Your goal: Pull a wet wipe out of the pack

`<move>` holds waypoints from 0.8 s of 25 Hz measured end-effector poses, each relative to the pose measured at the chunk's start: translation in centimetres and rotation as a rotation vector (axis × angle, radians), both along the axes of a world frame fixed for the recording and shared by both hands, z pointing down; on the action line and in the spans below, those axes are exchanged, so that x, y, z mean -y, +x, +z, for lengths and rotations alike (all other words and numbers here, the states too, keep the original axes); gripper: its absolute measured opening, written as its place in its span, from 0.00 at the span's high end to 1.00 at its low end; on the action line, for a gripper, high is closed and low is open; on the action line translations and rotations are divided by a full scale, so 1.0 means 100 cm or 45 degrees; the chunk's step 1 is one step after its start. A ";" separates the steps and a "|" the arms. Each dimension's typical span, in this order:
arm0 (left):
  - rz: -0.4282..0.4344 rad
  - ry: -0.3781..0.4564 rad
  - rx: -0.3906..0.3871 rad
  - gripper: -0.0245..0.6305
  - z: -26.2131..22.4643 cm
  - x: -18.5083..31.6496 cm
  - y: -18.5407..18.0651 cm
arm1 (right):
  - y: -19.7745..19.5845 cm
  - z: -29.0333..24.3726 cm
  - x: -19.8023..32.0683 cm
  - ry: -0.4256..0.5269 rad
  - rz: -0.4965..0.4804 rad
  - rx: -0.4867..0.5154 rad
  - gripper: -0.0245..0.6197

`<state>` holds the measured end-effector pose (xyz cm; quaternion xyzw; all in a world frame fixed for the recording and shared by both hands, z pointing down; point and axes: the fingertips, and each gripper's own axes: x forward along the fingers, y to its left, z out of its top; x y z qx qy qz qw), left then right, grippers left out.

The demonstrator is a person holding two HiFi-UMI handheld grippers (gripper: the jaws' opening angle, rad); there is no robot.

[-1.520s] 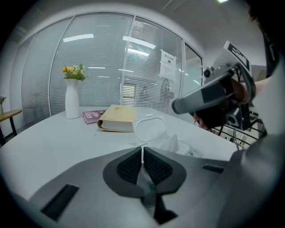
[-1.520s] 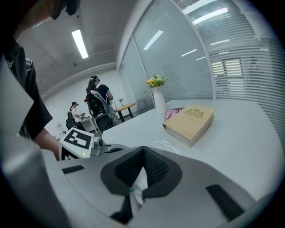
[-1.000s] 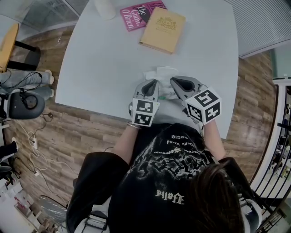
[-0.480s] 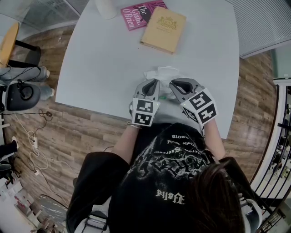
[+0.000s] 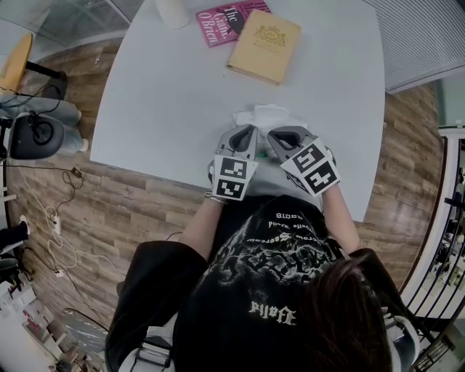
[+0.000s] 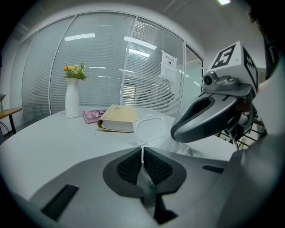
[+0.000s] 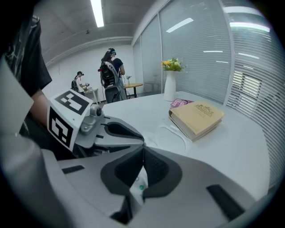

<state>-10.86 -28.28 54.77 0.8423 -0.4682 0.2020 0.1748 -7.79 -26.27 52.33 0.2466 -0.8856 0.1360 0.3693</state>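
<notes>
The white wet wipe pack (image 5: 263, 116) lies near the front edge of the grey table (image 5: 160, 94), its flip lid (image 6: 149, 130) standing open. My left gripper (image 5: 245, 132) is at the pack's near left side. Its jaws are shut on a thin white fold of the pack (image 6: 142, 156), and green print shows just below them. My right gripper (image 5: 280, 135) sits close beside it on the right. It too is shut (image 7: 143, 153) on white, green-printed wrapper. Most of the pack's body is hidden under both grippers.
A tan book (image 5: 264, 46) and a pink book (image 5: 221, 22) lie at the table's far side, next to a white vase (image 5: 168, 11). A chair (image 5: 36, 138) stands on the wooden floor to the left. People (image 7: 111, 78) stand by a far table.
My right gripper has shifted left and turned, closing up beside the left gripper. The left gripper and the pack have hardly moved.
</notes>
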 end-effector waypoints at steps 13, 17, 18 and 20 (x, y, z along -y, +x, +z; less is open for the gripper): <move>-0.002 0.024 0.064 0.94 0.002 0.003 0.000 | 0.028 -0.082 0.018 0.008 0.245 0.468 0.96; -0.017 -0.003 0.032 0.94 0.003 0.002 -0.001 | 0.037 -0.108 0.022 0.041 0.299 0.585 0.96; -0.027 -0.014 0.017 0.94 0.003 0.002 -0.001 | 0.042 -0.114 0.023 0.052 0.322 0.627 0.96; -0.056 -0.035 -0.019 0.94 0.003 0.004 -0.003 | 0.053 -0.127 0.026 0.079 0.384 0.725 0.96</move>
